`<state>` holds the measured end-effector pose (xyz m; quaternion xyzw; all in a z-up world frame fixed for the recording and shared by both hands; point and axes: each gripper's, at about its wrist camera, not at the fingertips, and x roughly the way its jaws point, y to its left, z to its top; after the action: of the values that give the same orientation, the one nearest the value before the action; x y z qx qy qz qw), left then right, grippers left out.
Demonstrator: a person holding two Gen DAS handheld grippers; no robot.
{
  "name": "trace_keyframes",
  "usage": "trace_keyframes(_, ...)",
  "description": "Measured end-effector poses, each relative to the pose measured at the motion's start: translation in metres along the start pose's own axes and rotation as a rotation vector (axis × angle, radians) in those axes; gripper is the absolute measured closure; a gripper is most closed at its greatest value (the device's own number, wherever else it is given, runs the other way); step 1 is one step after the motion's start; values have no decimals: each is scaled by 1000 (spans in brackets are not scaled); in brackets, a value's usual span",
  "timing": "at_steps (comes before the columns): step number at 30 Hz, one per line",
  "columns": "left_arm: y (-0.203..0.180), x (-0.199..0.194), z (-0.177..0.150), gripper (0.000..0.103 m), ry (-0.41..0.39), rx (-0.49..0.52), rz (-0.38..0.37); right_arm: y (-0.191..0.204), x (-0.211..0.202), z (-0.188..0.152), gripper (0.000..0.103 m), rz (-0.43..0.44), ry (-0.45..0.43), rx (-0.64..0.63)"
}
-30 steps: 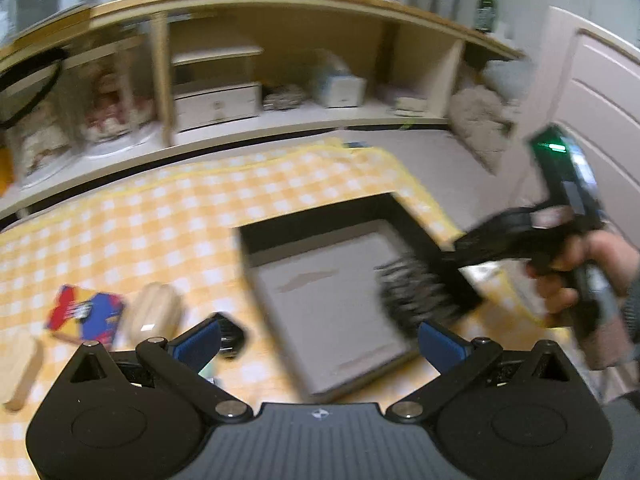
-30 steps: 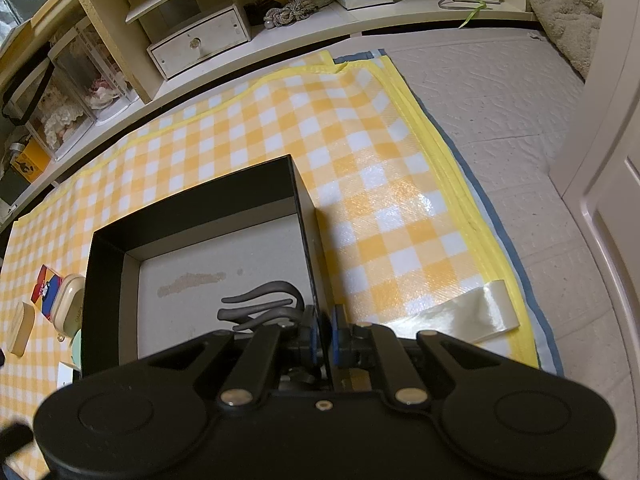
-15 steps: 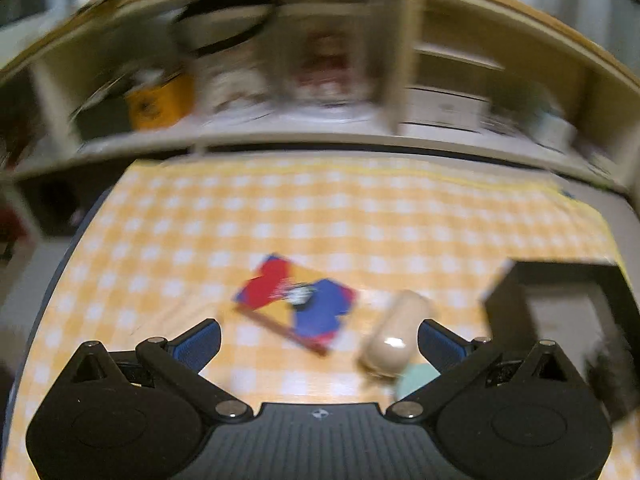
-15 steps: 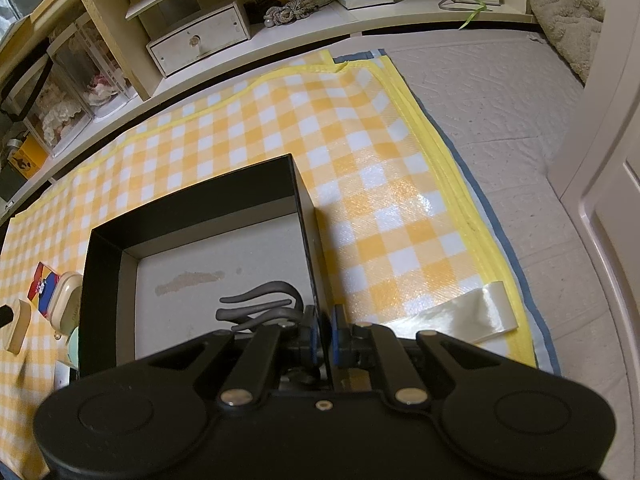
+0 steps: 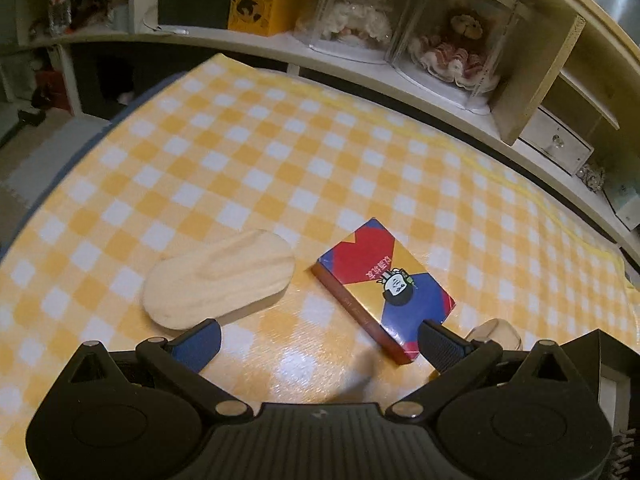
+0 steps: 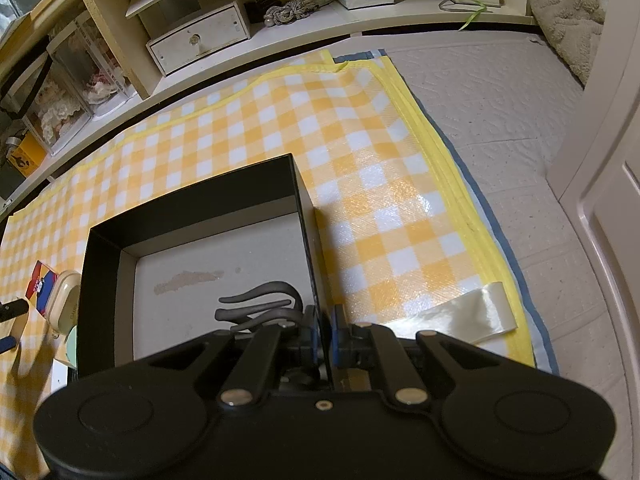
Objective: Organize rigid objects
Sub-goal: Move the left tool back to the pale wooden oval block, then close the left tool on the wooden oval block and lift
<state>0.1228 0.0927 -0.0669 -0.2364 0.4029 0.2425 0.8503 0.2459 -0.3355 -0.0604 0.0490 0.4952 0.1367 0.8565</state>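
Left gripper: jaws spread wide and empty, low in the frame above the checked mat.
Card box: lay flat at centre right, its near corner just beside the right finger.
Wooden block: lay centre left, near the left finger.
Right gripper: clenched on the right wall of the black box, lower centre.
Risk, grasp: the card box sat skewed to the jaws, so a closing might have pinched one corner and spun it.
Risk, box: the clamped wall could have dragged the black box if the right hand shifted.
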Motion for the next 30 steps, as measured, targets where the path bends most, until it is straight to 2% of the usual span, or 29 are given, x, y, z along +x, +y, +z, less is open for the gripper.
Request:
trace_keyframes(4, 2, 10, 3, 0, -2, 9, -7, 2, 0, 1, 96, -7, 1, -4)
trace_keyframes(7, 7, 13, 6, 0, -28, 33, 36, 3, 0, 1, 96, -12, 1, -6)
trace_keyframes(18, 31, 24, 24, 0, -71, 23, 159, 3, 0, 1, 96, -12, 1, -6)
trace_keyframes(23, 30, 30, 25, 0, -89, 160, 263, 3, 0, 1, 96, -12, 2, -6)
trace_keyframes(27, 33, 34, 27, 0, -99, 216, 252, 3, 0, 1, 96, -11, 1, -5)
trace_keyframes(30, 32, 34, 26, 0, -118, 296, 234, 3, 0, 1, 96, -10, 1, -1)
